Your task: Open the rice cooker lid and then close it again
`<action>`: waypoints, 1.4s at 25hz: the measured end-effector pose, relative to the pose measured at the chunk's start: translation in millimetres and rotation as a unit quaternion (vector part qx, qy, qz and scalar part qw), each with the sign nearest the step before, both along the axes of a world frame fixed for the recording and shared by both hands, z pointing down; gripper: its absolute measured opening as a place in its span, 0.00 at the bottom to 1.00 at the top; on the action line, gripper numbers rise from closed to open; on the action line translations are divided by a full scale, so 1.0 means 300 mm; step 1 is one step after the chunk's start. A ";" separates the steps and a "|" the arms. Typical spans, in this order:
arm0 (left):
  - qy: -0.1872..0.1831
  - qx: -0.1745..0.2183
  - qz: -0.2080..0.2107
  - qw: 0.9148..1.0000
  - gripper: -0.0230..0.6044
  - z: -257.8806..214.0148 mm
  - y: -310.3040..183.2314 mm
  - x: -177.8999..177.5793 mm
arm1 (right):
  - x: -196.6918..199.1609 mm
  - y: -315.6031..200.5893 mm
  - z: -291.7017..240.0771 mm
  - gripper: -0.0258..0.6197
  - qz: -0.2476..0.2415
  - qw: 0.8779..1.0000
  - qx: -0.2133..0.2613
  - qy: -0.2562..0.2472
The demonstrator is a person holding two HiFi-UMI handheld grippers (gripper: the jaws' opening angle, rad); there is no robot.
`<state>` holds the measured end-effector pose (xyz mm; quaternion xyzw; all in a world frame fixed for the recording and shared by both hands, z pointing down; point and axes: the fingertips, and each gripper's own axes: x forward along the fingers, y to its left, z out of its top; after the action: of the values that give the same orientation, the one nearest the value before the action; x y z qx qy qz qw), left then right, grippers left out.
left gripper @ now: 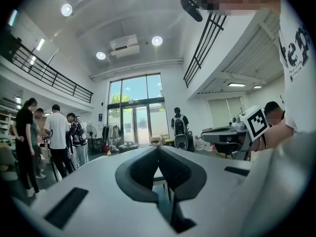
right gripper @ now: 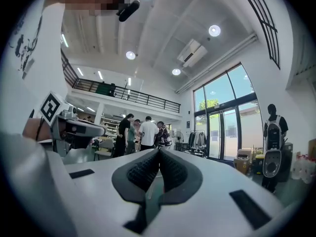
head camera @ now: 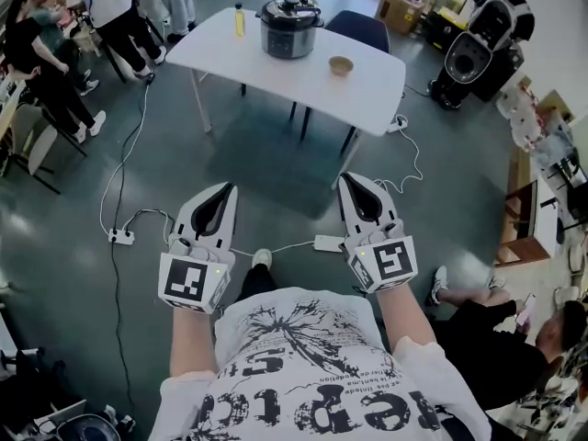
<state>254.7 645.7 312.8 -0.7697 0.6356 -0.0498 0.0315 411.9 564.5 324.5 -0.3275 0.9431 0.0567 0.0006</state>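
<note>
The task has not started, judging by how things lie. The rice cooker (head camera: 290, 28) stands on the white bench (head camera: 230, 49) with its lid (head camera: 290, 9) down and nothing touching it. A small bowl (head camera: 341, 64) sits on the bench near the cooker's right, and a yellow bottle (head camera: 240, 19) stands just beside its left.

The person stands on the floor well apart from the cooker, and both tools are held level and pointing towards it. The left tool (head camera: 223, 189) has its jaws pressed together with nothing between them, as its own view confirms (left gripper: 158, 147). The right tool (head camera: 347, 178) is likewise closed and empty (right gripper: 159, 152).

Everything is still to do: walking up to the cooker, raising the lid, and then bringing it down shut again.
</note>
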 end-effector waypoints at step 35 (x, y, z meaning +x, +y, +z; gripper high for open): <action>-0.002 -0.029 0.081 0.996 0.06 0.079 -1.139 -1.162 | -1.189 -1.085 0.055 0.92 0.048 0.998 -0.044 -0.018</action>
<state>-94.0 304.0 336.4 -0.8193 0.5693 -0.0667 0.0145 55.1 238.9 341.0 -0.3731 0.9277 0.0091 0.0000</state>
